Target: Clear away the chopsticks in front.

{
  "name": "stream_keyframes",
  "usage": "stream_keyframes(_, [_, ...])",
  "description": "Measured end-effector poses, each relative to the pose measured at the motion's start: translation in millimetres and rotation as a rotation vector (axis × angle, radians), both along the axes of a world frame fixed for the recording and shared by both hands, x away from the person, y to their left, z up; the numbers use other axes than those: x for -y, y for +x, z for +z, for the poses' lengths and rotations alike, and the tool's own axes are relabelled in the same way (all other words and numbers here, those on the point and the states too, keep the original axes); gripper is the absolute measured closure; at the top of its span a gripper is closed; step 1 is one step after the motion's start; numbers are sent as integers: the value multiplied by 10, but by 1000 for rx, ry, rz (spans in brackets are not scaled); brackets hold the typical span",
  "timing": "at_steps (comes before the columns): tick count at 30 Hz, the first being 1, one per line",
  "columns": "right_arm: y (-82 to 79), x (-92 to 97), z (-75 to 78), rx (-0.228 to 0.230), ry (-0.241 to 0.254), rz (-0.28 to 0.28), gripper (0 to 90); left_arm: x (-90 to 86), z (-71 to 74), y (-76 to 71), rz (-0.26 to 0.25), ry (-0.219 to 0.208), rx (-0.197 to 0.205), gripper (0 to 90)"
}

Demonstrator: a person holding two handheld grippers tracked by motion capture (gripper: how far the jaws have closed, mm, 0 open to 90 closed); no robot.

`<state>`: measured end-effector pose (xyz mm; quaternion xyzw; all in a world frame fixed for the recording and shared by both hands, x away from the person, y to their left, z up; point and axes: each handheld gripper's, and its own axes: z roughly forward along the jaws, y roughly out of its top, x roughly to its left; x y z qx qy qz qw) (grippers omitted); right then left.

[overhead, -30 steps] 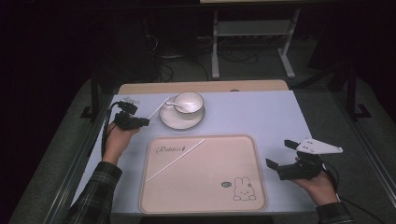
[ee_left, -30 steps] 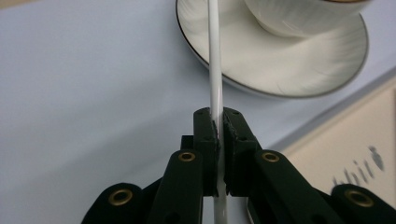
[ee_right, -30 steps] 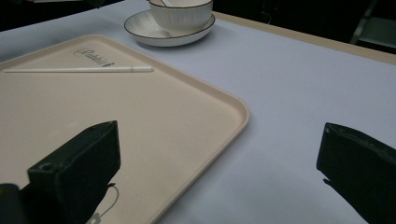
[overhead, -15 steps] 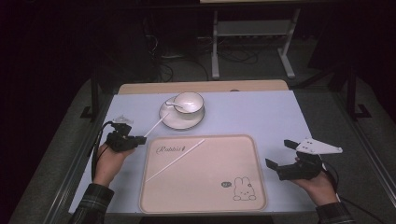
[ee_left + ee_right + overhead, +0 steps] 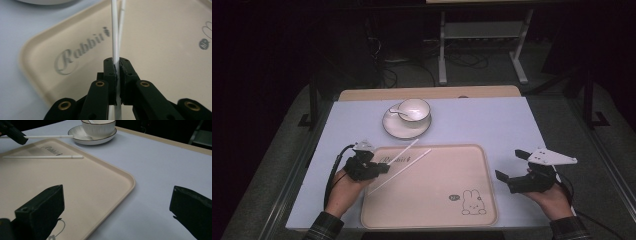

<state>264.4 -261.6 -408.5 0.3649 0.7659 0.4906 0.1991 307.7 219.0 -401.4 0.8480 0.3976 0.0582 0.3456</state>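
Gripping one white chopstick near its end, the left gripper holds it clamped over the tray's near-left corner, crossing above the second chopstick already lying on the tray. Lower the held stick until it lies flat and parallel beside its mate, then release; avoid nudging the resting one. The right gripper waits open and empty beside the tray's right edge.
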Motion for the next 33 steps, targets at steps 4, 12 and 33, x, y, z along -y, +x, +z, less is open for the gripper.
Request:
stream_keyframes(4, [2,2,-1,0,2,0,0,182,-49,-25,-42,20,-16,848])
stream_keyframes(12, [1,3,0,-1,4,2,0,399,-173,-36,-63,94,-37,847])
stream_keyframes(33, [-1,-9,3,0,2,8,0,437,-263,-12,-70,117,-51,821])
